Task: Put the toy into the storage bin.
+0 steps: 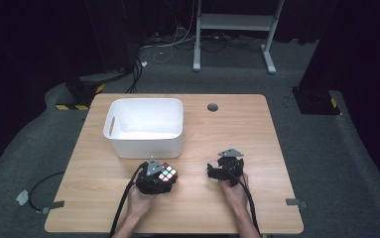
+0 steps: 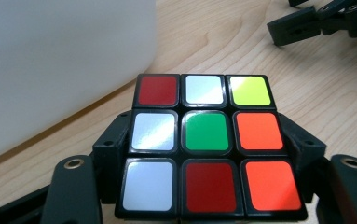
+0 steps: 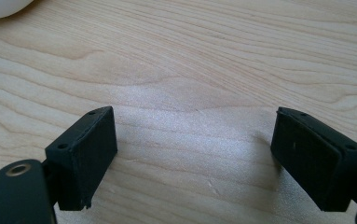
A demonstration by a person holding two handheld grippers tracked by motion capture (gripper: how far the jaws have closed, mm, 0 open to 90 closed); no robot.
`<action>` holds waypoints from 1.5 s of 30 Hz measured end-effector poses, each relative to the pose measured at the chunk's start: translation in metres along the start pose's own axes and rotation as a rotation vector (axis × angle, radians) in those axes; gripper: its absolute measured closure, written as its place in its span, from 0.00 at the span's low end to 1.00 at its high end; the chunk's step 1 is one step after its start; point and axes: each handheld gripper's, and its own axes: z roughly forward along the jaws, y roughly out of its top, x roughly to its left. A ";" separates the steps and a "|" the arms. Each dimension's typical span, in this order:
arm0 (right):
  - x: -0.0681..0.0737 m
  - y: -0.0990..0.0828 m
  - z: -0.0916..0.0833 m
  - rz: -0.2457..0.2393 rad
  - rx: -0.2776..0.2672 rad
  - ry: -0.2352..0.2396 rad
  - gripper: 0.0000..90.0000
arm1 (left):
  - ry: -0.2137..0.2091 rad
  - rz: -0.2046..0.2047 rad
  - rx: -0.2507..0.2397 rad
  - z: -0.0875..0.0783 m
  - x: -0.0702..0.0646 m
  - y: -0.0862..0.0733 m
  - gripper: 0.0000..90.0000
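Note:
A scrambled puzzle cube point(image 1: 167, 173) point(image 2: 209, 144) sits on the wooden table point(image 1: 257, 129) just in front of the white bin. My left gripper point(image 1: 158, 179) point(image 2: 209, 154) is shut on it, one black jaw pressing each side; the top face shows red, white, yellow, green and orange stickers. To the right, my right gripper point(image 1: 223, 169) point(image 3: 195, 154) rests low over bare wood with its jaws wide apart and nothing between them. In the left gripper view the right gripper's fingers point(image 2: 302, 28) lie at the top right.
A white plastic bin point(image 1: 145, 126) point(image 2: 50, 65) stands at the table's left middle, close behind the cube. A round grommet hole point(image 1: 212, 107) lies near the far edge. Cables trail off the near edge from both grippers. Bare wood stretches right of the bin.

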 end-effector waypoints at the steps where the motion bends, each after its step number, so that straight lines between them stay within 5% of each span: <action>1: 0.000 0.000 0.000 0.000 0.000 0.000 0.16 | -0.003 -0.002 -0.002 0.000 0.000 0.000 0.37; 45: 0.001 0.000 0.000 -0.002 -0.001 0.004 0.16 | -0.103 0.035 0.011 -0.015 -0.001 0.018 0.37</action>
